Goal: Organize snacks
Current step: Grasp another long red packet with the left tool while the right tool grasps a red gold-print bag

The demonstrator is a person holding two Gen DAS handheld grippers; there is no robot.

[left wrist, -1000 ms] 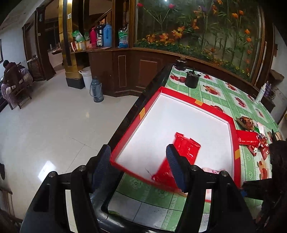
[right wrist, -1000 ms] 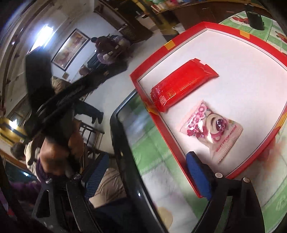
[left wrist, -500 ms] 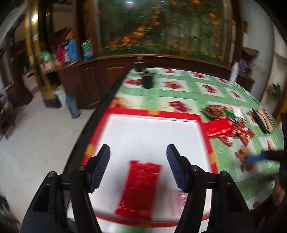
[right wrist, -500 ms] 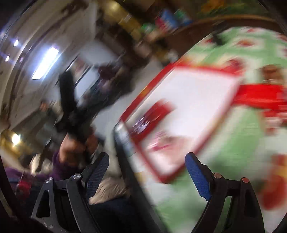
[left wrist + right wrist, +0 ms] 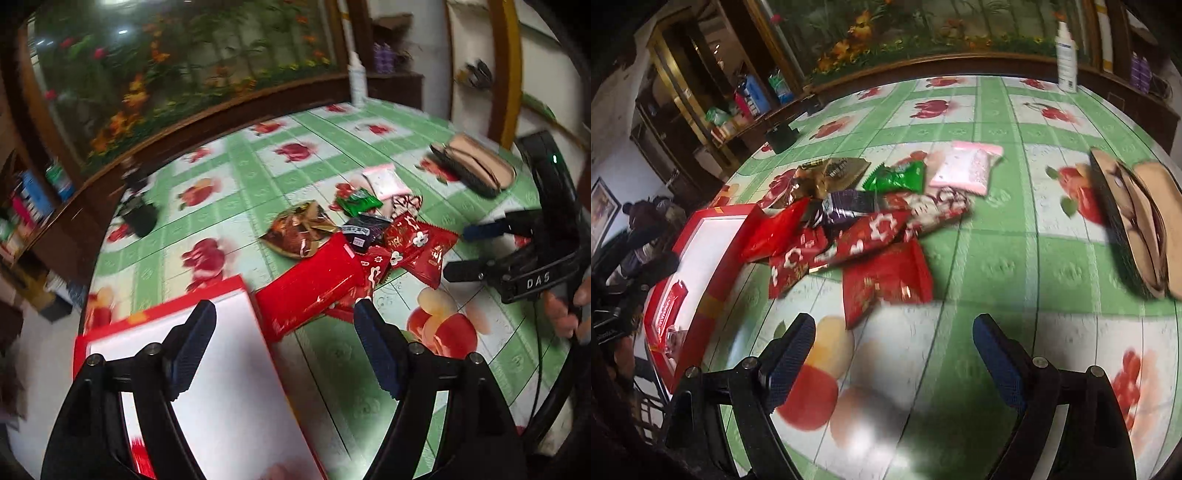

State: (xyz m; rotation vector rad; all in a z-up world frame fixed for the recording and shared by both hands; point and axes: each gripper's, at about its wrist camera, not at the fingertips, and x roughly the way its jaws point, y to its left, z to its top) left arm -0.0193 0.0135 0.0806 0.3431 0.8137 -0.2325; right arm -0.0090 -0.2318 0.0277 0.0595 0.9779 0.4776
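Several loose snack packets lie in a pile on the green fruit-print tablecloth: a large red packet point(image 5: 310, 291), a brown-gold one point(image 5: 299, 229), a green one point(image 5: 897, 177), a pink one point(image 5: 964, 170) and a red patterned one point(image 5: 871, 236). The red-rimmed white tray point(image 5: 162, 314) sits left of the pile, with a red packet point(image 5: 668, 306) inside it. My left gripper point(image 5: 284, 332) hovers over the tray's right edge, its jaws opening with nothing between them. My right gripper point(image 5: 894, 343) hangs open and empty over bare cloth, just short of a red packet point(image 5: 886, 280).
A pair of beige sandals point(image 5: 1137, 221) lies on the table right of the pile. A white bottle point(image 5: 1065, 55) stands at the far edge and a black cup point(image 5: 781, 138) at the far left. A hand point(image 5: 561, 314) holds the right gripper.
Both views have swung from the tray to the snack pile on its right. The left jaws now stand wider apart. The red and pink packets stay in the tray.
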